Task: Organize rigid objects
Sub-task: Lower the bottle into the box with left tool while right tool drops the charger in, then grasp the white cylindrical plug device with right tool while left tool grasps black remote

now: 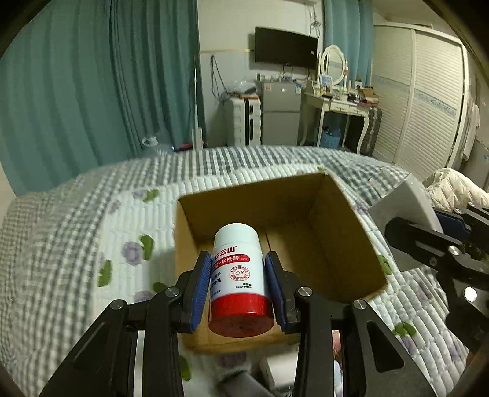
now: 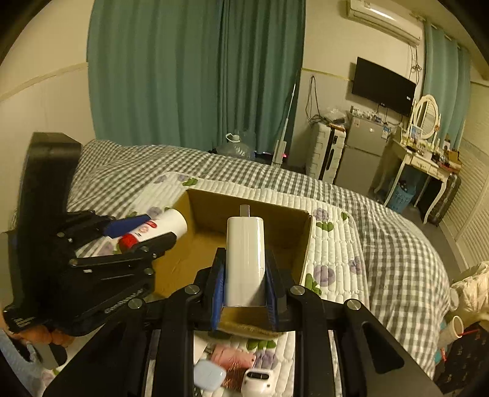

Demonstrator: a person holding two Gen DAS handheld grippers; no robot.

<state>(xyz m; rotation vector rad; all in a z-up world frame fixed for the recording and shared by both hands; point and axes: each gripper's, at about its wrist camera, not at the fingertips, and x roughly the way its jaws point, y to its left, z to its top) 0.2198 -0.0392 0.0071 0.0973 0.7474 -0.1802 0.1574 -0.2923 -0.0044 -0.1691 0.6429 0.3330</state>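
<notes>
From the left wrist, the left hand-held gripper point(image 1: 238, 287) pinched a red-capped bottle point(image 1: 238, 281) over the open cardboard box point(image 1: 351, 244), probably to drop it in, while from the right wrist the right hand-held gripper point(image 2: 246, 293) squeezed a white charger point(image 2: 245, 262) above that box too.

Teal curtains point(image 2: 195, 70) cover the wall behind a bed point(image 2: 382, 213) with a grey checked quilt; a black TV point(image 2: 383, 86) hangs above a small grey fridge point(image 2: 362, 149); a white dressing table point(image 1: 339, 107) with an oval mirror point(image 1: 333, 64) stands beside a louvred wardrobe point(image 1: 428, 97); an air conditioner point(image 2: 383, 19) sits high.
</notes>
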